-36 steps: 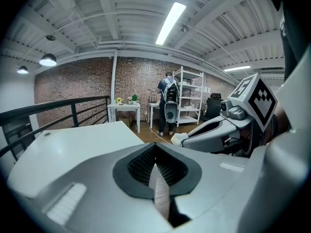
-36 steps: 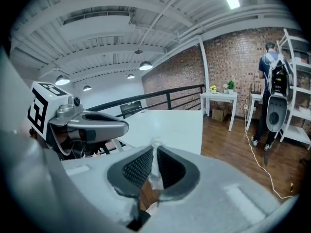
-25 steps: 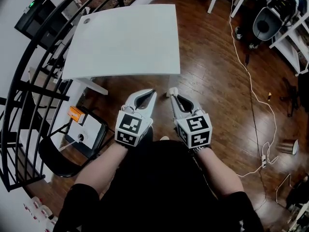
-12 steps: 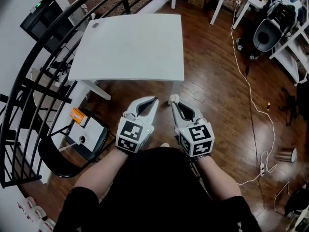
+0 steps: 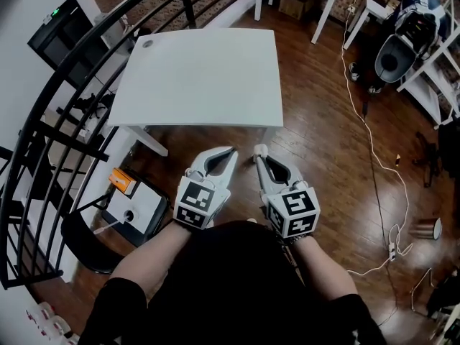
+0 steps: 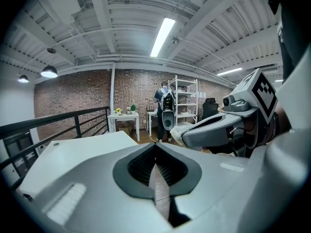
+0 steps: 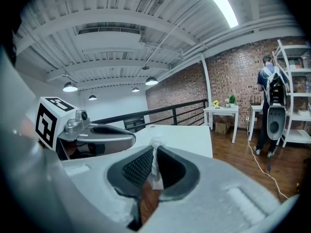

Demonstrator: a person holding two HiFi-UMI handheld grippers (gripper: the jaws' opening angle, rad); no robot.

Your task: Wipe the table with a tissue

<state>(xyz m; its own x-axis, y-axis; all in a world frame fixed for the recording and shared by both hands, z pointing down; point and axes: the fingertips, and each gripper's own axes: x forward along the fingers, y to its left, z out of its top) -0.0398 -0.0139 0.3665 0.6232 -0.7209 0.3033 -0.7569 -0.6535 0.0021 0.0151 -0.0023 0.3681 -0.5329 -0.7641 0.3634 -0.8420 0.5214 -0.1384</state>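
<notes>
Your right claw (image 7: 154,149) is clamped on a small crumpled white paper tissue (image 7: 155,165), with a tuft poking past the tips. Your left claw (image 6: 155,148) is closed on nothing. Both hang short of the white rectangular worktop (image 5: 201,77), off its near edge and over the brown wooden floor (image 5: 323,142). By that, wiping has not begun. Step up to the near edge, lower the tuft flat onto the worktop, and drag in overlapping passes. Don't let the claw tips scrape.
</notes>
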